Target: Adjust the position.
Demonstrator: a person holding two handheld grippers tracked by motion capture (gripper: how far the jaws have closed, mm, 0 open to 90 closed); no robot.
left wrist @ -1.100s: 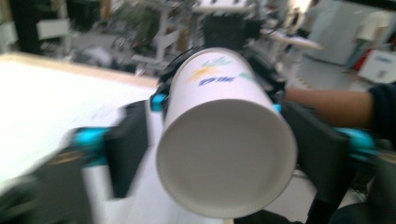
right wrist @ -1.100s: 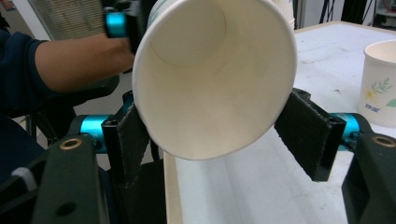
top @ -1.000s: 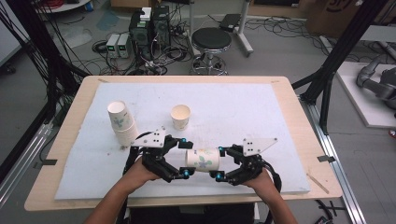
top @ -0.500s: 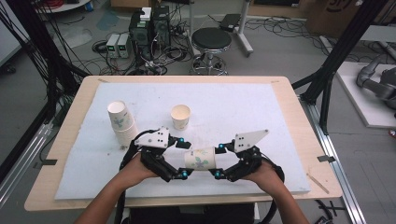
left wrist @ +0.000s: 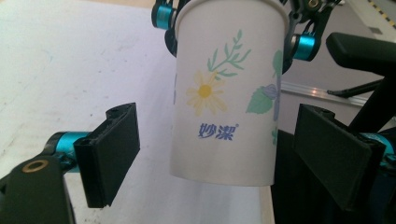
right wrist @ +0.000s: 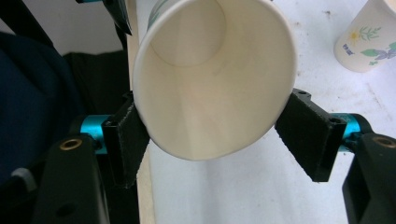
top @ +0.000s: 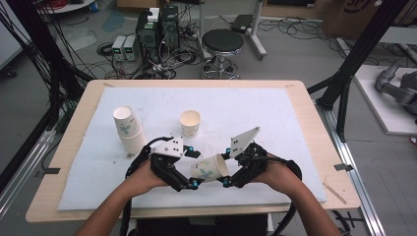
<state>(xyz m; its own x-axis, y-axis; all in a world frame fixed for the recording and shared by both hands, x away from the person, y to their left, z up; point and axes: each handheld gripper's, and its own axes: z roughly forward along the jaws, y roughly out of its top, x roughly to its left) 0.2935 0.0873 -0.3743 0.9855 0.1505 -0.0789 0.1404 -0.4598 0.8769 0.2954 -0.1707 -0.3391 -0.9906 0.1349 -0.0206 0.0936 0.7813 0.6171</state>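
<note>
A white paper cup with a flower print (top: 209, 167) hangs tilted over the table's front, between my two grippers. My right gripper (top: 227, 168) is shut on its rim end, and both pads press the cup's (right wrist: 210, 79) sides near the open mouth in the right gripper view (right wrist: 217, 135). My left gripper (top: 193, 168) stands open around the cup's base. Its jaws have just been closing a little. In the left gripper view (left wrist: 224, 154) the cup (left wrist: 224, 102) is between the pads, with a gap on each side.
A stack of the same cups (top: 129, 130) stands at the left of the white mat (top: 285, 123). A single cup (top: 190, 122) stands upright behind my grippers and shows again (right wrist: 369, 39) in the right gripper view. The table's front edge (top: 196, 212) is close.
My right gripper has risen and tipped, lifting the cup's mouth end so the cup slants instead of lying level. The left hand has stayed in place.
</note>
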